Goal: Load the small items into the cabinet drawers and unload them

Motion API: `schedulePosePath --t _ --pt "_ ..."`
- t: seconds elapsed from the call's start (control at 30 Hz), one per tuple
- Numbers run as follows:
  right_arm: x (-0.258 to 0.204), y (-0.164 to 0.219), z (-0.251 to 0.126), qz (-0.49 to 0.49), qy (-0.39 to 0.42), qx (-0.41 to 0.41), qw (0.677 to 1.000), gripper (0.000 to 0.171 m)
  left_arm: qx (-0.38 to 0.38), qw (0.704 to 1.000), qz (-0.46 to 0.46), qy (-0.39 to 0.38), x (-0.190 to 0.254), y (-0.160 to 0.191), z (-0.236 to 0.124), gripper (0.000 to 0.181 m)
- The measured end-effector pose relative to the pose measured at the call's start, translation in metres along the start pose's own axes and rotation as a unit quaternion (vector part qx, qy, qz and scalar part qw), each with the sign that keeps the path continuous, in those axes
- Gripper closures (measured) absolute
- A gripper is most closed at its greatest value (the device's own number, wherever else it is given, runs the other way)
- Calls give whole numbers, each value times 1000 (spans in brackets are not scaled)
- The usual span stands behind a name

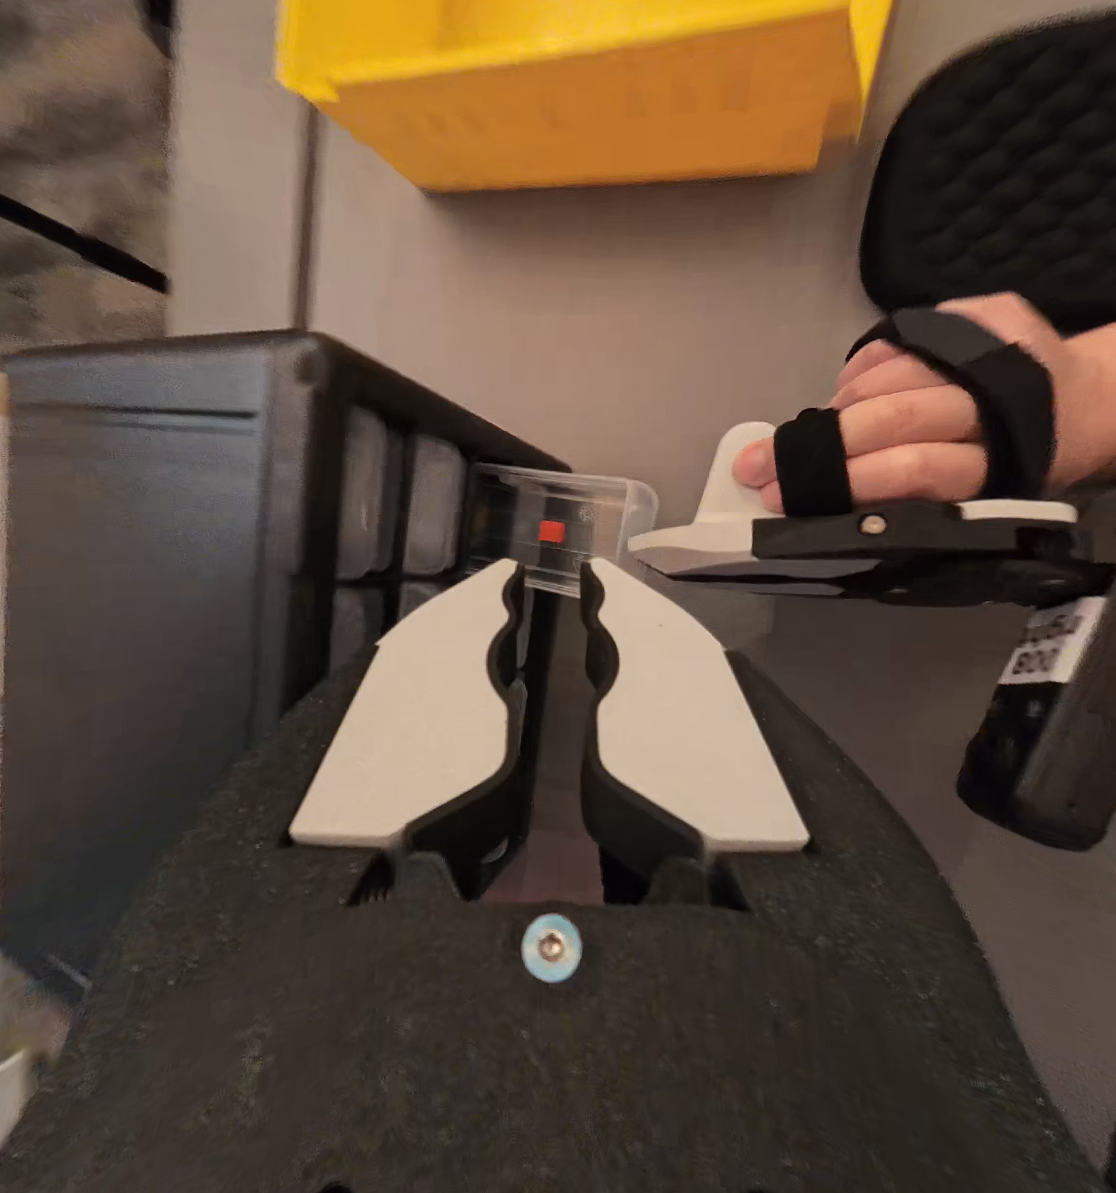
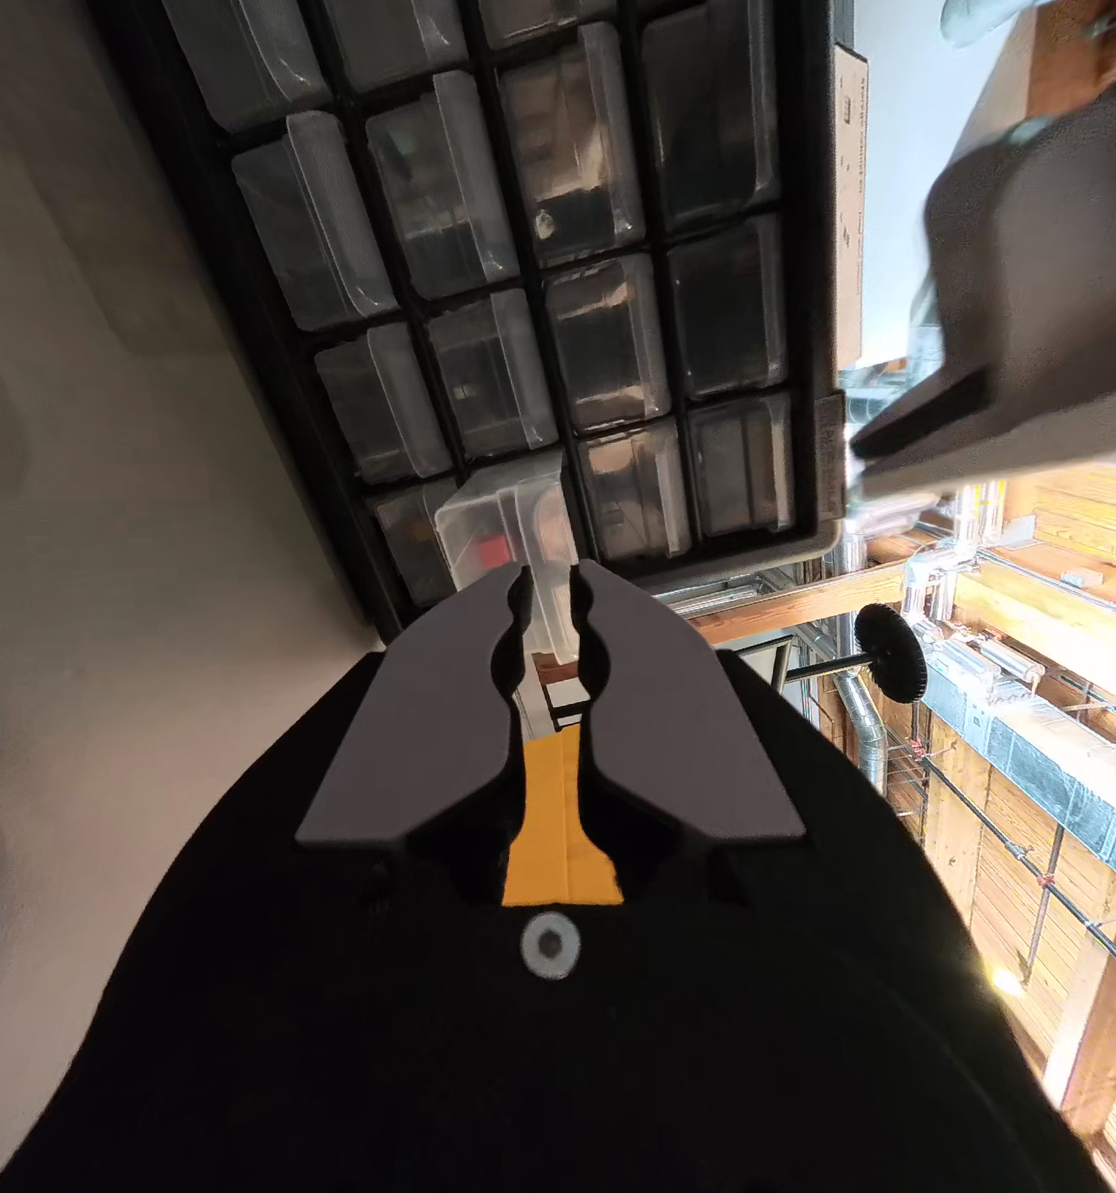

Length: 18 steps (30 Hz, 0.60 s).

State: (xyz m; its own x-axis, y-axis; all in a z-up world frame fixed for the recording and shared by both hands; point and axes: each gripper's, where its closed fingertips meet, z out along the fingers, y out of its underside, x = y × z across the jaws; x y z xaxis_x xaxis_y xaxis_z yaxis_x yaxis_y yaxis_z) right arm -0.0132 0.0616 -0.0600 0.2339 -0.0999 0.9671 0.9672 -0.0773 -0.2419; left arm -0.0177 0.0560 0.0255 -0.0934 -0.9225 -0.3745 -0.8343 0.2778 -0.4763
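At the far left of the left wrist view stands the black cabinet [image 1: 155, 581], seen almost edge-on, its clear drawers shut in rows except one. That drawer [image 1: 562, 516] juts out toward the right from the upper rows, and a small red item [image 1: 551, 531] lies inside it, showing through the clear wall. The left claw [image 1: 549, 571] sits just below and in front of the drawer with a narrow gap between its fingers; the tips seem to overlap the drawer's lower edge, but I cannot tell whether they pinch it or only hover in front. Above hangs a yellow bin [image 1: 575, 97]. Further right, the right claw [image 1: 646, 549] comes in sideways, held by a strapped hand [image 1: 917, 426], its tip just beside the drawer's front end. In the right wrist view, which is rolled over, the same drawer [image 2: 510, 536] stands out of the cabinet [image 2: 820, 323] with the red item [image 2: 492, 554] in it, and the right claw [image 2: 550, 581] shows its fingers slightly parted, with the drawer's front lip between the tips; a firm grip is not certain. The step in hand looks like handling the open drawer with the item inside: either it has just been loaded or it is about to be unloaded. The next move calls either for a straight push along the drawer's slide or for one claw steadying it while the other reaches in for the red item.
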Motion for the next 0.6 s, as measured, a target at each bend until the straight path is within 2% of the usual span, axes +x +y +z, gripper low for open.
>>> schedulePosePath --t 0.17,0.23,0.4,0.6 --pt "1 2 8 6 6 -7 1000 159 200 976 -68 -55 -15 7 -79 162" --pt "1 3 13 7 10 -12 1000 159 223 971 -71 -56 -16 24 -97 179" --pt "1 6 26 5 15 -24 1000 159 226 963 -104 -105 -42 56 -121 174" --pt "0 10 40 0 16 -36 999 158 369 906 -167 -127 -66 64 -177 176"
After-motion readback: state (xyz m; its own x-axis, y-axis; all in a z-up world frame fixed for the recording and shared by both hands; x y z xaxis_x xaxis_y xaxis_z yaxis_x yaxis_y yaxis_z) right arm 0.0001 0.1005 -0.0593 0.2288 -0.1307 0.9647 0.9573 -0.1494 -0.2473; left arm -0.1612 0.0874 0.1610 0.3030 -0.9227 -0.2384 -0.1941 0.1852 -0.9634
